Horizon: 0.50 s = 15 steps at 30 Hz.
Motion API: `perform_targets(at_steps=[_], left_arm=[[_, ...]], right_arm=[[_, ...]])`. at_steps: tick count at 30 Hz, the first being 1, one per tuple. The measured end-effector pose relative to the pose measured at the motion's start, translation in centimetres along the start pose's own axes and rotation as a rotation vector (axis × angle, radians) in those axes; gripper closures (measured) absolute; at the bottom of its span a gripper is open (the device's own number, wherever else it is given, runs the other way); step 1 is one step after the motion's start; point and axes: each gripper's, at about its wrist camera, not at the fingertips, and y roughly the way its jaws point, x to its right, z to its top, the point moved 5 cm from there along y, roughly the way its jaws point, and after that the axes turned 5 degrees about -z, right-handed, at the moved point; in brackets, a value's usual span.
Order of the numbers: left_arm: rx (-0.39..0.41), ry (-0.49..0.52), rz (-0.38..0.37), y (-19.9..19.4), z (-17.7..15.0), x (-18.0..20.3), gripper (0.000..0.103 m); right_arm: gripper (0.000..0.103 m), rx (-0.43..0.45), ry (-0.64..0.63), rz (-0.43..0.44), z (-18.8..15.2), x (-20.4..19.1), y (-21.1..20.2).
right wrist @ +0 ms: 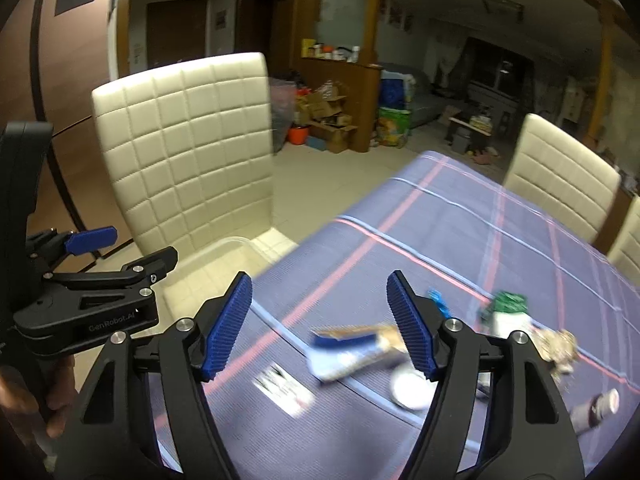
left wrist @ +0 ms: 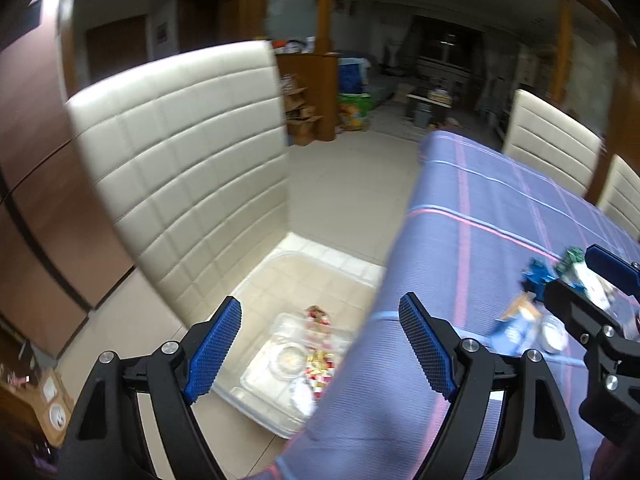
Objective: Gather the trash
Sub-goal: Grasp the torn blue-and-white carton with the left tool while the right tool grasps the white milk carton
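Observation:
A clear plastic bin (left wrist: 256,284) sits on a cream chair seat beside the table and holds red-and-gold wrappers (left wrist: 320,364) and clear lids. My left gripper (left wrist: 320,344) is open and empty above the bin and the table edge. My right gripper (right wrist: 320,324) is open and empty over the purple cloth table (right wrist: 460,232). Trash lies ahead of it: a blue and white wrapper (right wrist: 352,350), a white lid (right wrist: 412,390), a green and white packet (right wrist: 508,312), a crumpled brown scrap (right wrist: 560,348) and a small dark bottle (right wrist: 596,406). The right gripper also shows in the left wrist view (left wrist: 588,280).
A cream quilted chair back (left wrist: 180,160) stands right behind the bin. Two more cream chairs (right wrist: 560,176) stand at the table's far side. A white label (right wrist: 284,390) lies on the cloth near me. Boxes and clutter (right wrist: 324,120) stand on the tiled floor beyond.

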Motion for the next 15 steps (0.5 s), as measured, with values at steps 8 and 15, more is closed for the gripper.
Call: perform_targets(at_steps=[8, 15], left_arm=[[0.006, 0.131, -0.095, -0.5, -0.8, 8.7, 0.024], [-0.028, 0.215, -0.135, 0.4, -2.3, 14.1, 0.024]], right_arm=[[0.036, -0.006, 0.071, -0.149, -4.6, 7.4, -3.4], [0.036, -0.057, 0.160, -0.216, -8.2, 13.1, -4.4]])
